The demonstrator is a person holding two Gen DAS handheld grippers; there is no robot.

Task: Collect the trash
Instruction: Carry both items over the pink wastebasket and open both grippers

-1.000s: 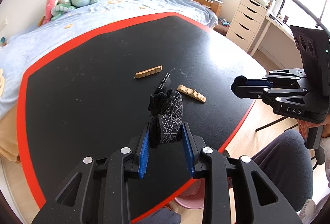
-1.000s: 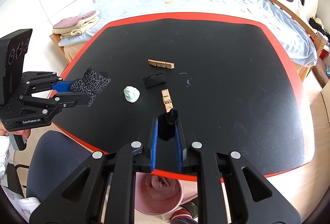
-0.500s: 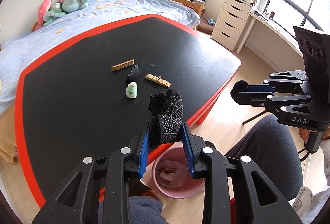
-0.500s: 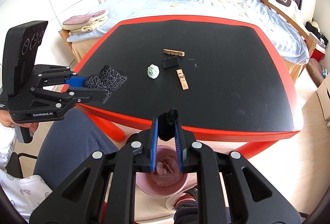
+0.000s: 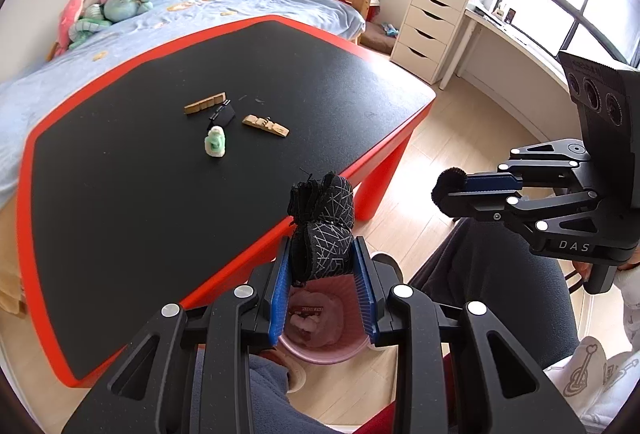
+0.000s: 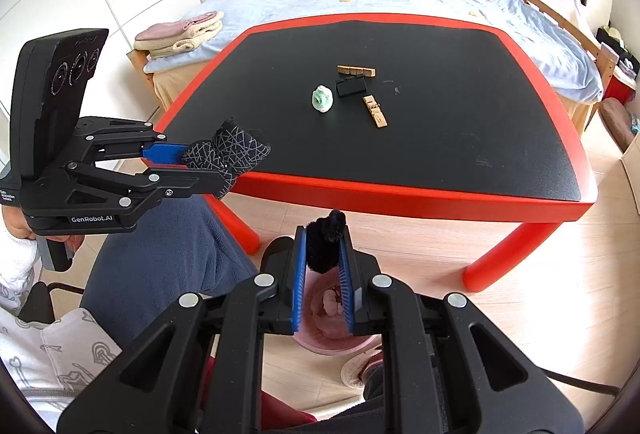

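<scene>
Loaded tools (image 5: pixel 322 258) over bin (image 5: pixel 320 348) (off-table)

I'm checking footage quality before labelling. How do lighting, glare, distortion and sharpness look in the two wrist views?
Left wrist view: the windows are blown out, the table is evenly lit, and its red rim bows from fisheye distortion. Right wrist view: soft daylight with no glare, straight lines bend toward the dark corners, and the fuzzy black piece in the right gripper stays sharp.
</scene>
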